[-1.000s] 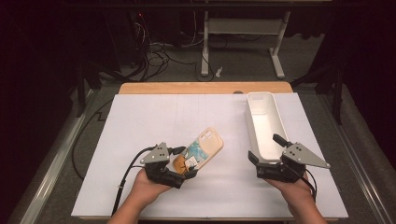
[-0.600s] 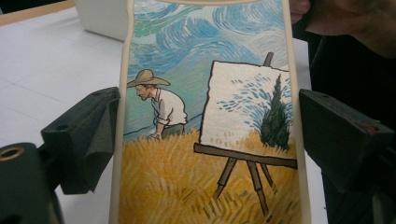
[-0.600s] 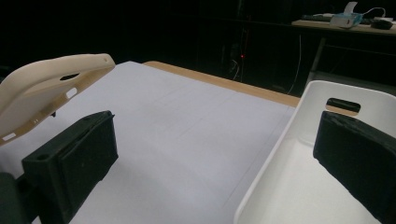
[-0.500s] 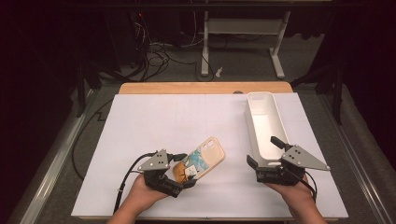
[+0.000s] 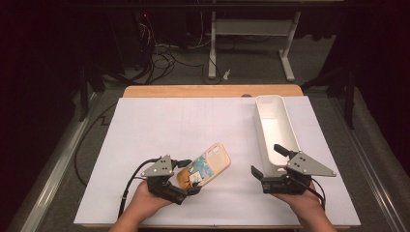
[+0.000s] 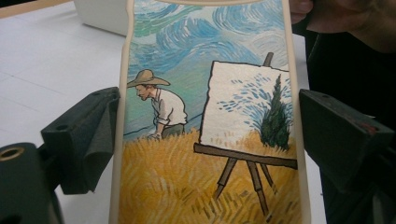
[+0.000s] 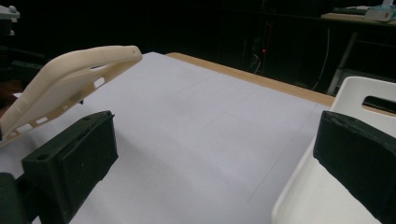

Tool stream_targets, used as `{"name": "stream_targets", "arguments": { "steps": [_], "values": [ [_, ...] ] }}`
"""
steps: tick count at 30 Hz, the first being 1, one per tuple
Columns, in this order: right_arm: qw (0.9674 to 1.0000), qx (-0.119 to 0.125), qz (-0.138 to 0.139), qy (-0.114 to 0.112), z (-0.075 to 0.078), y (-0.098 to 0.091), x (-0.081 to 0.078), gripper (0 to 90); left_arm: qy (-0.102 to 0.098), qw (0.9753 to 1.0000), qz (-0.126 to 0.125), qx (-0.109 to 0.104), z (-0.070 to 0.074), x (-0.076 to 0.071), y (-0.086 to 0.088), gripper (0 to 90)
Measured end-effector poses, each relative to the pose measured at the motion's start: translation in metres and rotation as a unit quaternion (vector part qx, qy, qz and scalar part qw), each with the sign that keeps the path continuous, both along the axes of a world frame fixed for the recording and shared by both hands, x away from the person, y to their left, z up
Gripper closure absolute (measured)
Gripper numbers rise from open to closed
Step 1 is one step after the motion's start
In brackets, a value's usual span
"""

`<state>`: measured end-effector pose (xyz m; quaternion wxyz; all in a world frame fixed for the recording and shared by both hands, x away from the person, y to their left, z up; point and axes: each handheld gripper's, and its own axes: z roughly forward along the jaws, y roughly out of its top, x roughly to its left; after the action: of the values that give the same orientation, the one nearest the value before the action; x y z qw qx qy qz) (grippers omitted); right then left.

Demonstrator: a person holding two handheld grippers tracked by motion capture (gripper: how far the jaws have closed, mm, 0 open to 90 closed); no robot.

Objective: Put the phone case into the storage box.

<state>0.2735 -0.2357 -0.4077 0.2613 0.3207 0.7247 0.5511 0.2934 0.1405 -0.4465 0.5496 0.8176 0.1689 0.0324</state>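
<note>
A cream phone case (image 5: 212,163) with a painted picture of a man in a straw hat at an easel sits between the jaws of my left gripper (image 5: 190,177), near the table's front left. In the left gripper view both pads press the long edges of the case (image 6: 205,116), so the left gripper (image 6: 205,135) is shut on it. The right gripper view shows the case (image 7: 65,79) tilted up off the table. My right gripper (image 5: 266,159) is open with nothing between its jaws (image 7: 215,154); its outer jaw hangs by the near end of a white bin (image 5: 273,125).
The long white bin (image 7: 355,93) stands at the right of the white sheet (image 5: 169,125) that covers the table. A wooden table edge (image 5: 212,91) runs along the back. Cables and a desk frame lie on the dark floor beyond.
The left gripper and the phone case have shifted slightly toward the near edge of the table. The right gripper has stayed where it was.
</note>
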Motion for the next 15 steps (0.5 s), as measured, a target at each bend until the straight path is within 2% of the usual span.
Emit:
{"name": "stream_targets", "arguments": {
  "steps": [8,15],
  "values": [
    [0.9993,0.012,0.032,0.016,-0.0030,0.0030,0.0001,0.5,0.002,0.9999,-0.015,-0.004,-0.0013,-0.0004,-0.0016,11.4],
    [0.9967,0.027,0.071,0.028,-0.0042,0.0075,-0.0007,0.1,0.004,0.9995,-0.029,-0.007,-0.0014,-0.0011,-0.0013,11.4]
  ]
}}
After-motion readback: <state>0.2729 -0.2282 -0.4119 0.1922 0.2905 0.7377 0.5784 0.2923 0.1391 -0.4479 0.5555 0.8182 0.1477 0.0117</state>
